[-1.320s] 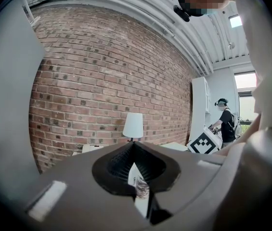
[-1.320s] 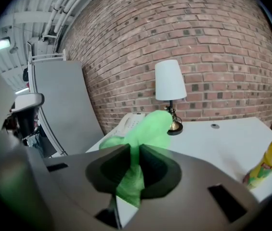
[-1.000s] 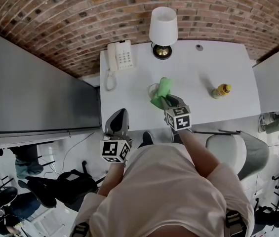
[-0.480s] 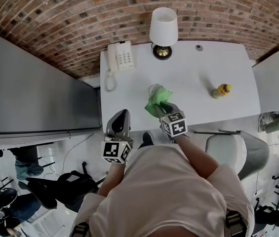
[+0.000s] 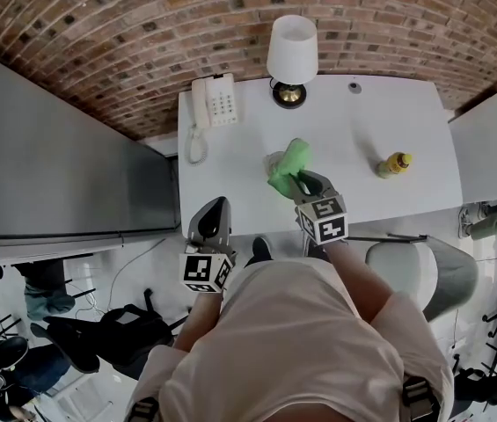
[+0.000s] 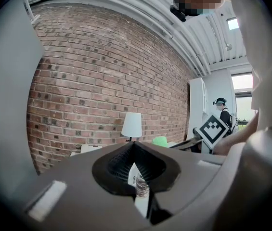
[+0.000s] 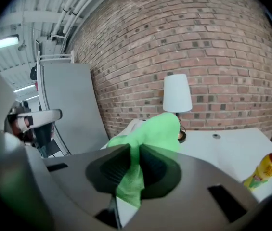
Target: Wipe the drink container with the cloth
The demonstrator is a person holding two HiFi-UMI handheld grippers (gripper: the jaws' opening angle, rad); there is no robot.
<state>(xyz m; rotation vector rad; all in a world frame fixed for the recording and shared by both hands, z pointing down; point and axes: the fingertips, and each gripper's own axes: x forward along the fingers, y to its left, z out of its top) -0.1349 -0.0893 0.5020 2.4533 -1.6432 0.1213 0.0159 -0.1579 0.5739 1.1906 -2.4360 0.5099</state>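
My right gripper [image 5: 305, 183] is shut on a bright green cloth [image 5: 288, 164] and holds it over the middle of the white table [image 5: 354, 139]. A pale, see-through container [image 5: 272, 160] shows partly at the cloth's left edge; the cloth hides most of it, and I cannot tell if they touch. In the right gripper view the cloth [image 7: 148, 138] hangs between the jaws of the right gripper [image 7: 135, 150]. A yellow drink bottle [image 5: 395, 163] [image 7: 265, 170] stands apart at the right. My left gripper [image 5: 214, 214] [image 6: 132, 146] is shut and empty, off the table's near left edge.
A lamp with a white shade [image 5: 291, 51] and a white desk phone [image 5: 213, 99] stand at the table's back edge. A grey partition [image 5: 54, 165] runs along the left. A light chair [image 5: 424, 266] sits at the near right of the table.
The right gripper with the cloth swung left and toward me half a second ago, and has now gone back right and farther over the container. The left gripper has not moved.
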